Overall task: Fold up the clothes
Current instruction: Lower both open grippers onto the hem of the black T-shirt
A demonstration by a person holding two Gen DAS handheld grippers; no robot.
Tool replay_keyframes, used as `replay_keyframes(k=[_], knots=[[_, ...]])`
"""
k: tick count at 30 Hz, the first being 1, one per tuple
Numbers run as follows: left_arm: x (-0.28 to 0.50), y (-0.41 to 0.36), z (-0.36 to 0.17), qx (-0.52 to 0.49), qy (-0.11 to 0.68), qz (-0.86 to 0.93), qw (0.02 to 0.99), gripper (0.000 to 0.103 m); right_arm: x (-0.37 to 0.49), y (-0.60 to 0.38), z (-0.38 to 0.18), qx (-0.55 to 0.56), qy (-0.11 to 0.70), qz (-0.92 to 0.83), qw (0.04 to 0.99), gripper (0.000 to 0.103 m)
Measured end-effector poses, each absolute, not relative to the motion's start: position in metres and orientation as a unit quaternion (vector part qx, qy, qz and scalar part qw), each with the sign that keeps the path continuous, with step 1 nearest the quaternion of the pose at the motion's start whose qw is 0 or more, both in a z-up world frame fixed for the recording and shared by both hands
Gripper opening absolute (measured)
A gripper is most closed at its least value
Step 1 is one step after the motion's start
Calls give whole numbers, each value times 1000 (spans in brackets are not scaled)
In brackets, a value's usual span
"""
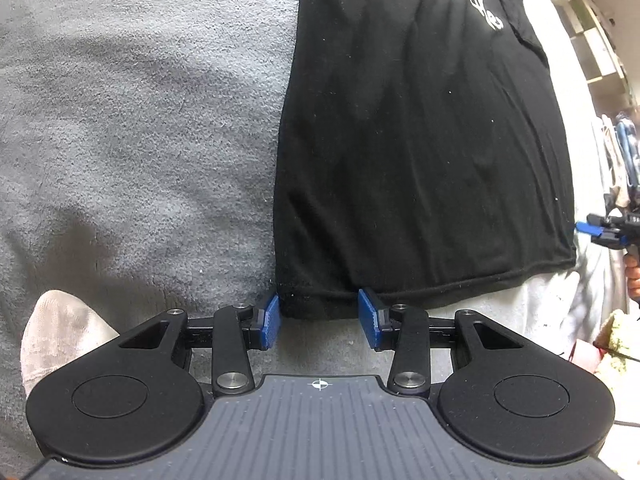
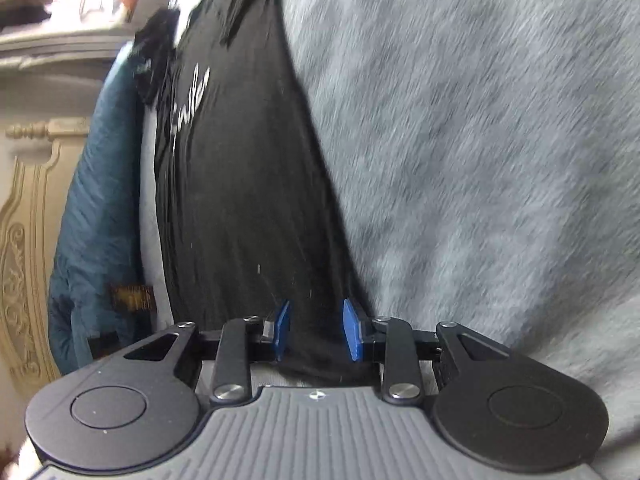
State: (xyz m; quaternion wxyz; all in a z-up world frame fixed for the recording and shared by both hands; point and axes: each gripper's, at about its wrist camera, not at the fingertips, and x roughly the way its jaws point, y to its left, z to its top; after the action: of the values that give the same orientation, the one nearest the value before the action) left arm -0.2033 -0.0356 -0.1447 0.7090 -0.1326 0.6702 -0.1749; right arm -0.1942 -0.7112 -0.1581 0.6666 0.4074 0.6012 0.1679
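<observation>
A black T-shirt with white lettering lies flat on a grey fleece blanket. My left gripper is open, its blue pads on either side of the shirt's near bottom-left hem corner. My right gripper is open around the shirt's other near hem corner, the black cloth lying between its blue pads. The right gripper also shows at the far right edge of the left wrist view. The right wrist view is blurred by motion.
A white sock-clad foot rests on the blanket at lower left. A blue quilted jacket hangs left of the shirt, by an ornate cream bed frame. White shelving stands at the far right.
</observation>
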Motion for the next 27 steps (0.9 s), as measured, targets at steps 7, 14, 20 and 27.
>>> replay_keyframes(k=[7,14,20,27], knots=[[-207,-34,-144,-127,665,-179,714,40,-214,-715,-180,404,643,152,633,31],[-207,-38,-143,-109,664,-183,717,36,-233,-697,-180,372,658,173,631,25],[-206,-38,-139,-85,663,-197,717,27,-237,-687,-164,326,645,199,662,4],[-208,-40,-137,-75,653,-208,725,11,-235,-679,-155,307,630,208,682,3]])
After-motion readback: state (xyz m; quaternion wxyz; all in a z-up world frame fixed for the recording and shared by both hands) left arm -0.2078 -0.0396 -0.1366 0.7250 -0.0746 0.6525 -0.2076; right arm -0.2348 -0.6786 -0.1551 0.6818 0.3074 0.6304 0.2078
